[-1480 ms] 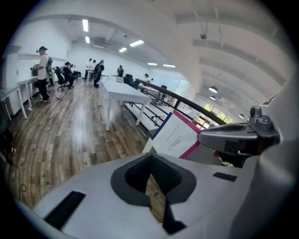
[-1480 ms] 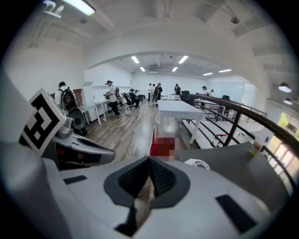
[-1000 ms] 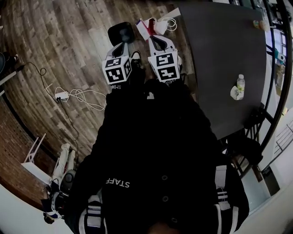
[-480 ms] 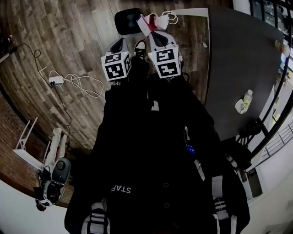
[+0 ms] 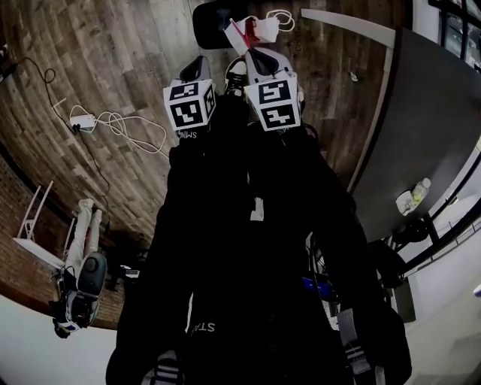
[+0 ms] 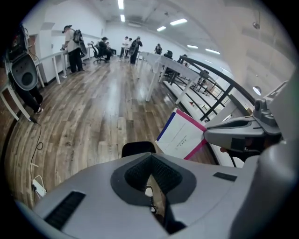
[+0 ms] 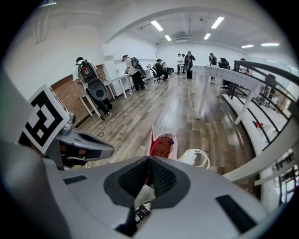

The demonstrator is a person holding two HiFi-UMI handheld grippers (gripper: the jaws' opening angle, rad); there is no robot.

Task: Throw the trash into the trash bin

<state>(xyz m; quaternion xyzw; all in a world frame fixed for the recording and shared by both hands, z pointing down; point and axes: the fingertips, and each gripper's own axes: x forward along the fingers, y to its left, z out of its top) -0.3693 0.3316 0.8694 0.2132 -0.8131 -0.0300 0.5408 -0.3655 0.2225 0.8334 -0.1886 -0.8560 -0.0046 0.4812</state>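
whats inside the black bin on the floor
Only a dark interior shows in the black bin; no contents can be made out. The paper bag pinched in the right gripper covers part of its rim.

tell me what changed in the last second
The right hand-held gripper and left hand-held gripper moved together toward the black trash bin, bringing the white paper bag closer to its rim. Unchanged: right shut on the bag, left shut and empty, bag not yet in the bin.

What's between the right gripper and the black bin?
The white, red-edged paper bag, clamped in the right gripper, sits between it and the bin; the head view shows this.
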